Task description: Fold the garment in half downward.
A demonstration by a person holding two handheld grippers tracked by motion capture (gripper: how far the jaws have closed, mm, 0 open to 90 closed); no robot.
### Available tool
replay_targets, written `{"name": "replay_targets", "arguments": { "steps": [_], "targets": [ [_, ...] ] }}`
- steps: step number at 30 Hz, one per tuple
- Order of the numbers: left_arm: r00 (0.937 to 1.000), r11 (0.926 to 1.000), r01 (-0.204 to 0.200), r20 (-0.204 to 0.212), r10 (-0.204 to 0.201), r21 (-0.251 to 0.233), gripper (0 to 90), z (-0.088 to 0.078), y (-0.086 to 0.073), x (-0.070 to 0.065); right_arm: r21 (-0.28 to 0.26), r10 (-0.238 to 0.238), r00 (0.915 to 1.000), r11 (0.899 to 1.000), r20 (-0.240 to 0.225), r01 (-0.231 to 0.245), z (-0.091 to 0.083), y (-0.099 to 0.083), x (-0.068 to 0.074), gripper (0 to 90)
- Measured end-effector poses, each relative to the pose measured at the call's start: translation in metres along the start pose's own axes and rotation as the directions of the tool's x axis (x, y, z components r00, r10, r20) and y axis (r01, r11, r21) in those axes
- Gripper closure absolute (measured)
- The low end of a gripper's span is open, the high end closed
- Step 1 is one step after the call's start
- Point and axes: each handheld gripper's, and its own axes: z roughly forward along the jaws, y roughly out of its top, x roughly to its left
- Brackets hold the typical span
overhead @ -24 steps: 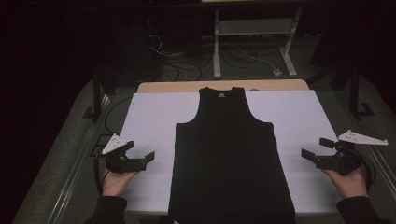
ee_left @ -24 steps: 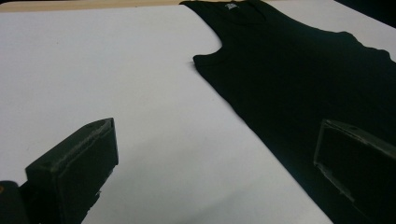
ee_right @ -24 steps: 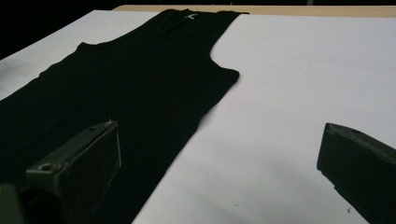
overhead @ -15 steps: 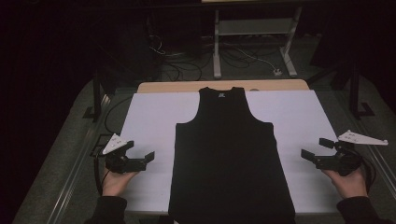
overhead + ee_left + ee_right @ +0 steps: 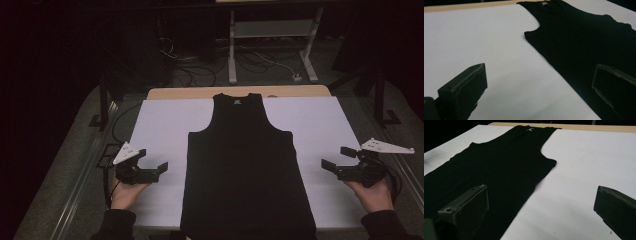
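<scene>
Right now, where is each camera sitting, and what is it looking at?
High view: above the near side, looking forward and down at the flat sleeveless black cloth top; both hands and claws show.
Left gripper view: rides the open left claw, facing the top's edge.
Right gripper view: rides the open right claw, facing its other edge.
Shared: the top on the white sheet.

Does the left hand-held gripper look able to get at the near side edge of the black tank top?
Probably yes. The left hand-held gripper is open beside the black tank top, with bare white sheet between them.
</scene>
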Motion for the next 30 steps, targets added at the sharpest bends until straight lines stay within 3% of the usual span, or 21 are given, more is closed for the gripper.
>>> {"name": "replay_targets", "arguments": {
  "steps": [6, 12, 30],
  "targets": [
    [0.9998, 0.9998, 0.021, -0.001, -0.021, -0.001, 0.0, -0.001, 0.006, -0.004, 0.006, -0.014, 0.9999, 1.000, 0.006, 0.014, -0.001, 0.005, 0.005, 0.0],
    [0.9998, 0.9998, -0.019, 0.004, 0.019, 0.005, 0.0, -0.001, 0.018, -0.007, 0.013, -0.028, 0.9996, 1.000, 0.001, 0.028, -0.001, 0.011, 0.008, 0.0],
    [0.9980, 0.9974, -0.057, 0.029, 0.056, 0.043, 0.0, 0.007, 0.037, -0.005, 0.043, -0.070, 0.9972, 0.997, -0.027, 0.071, 0.004, 0.039, 0.010, 0.0]
  ]
}}
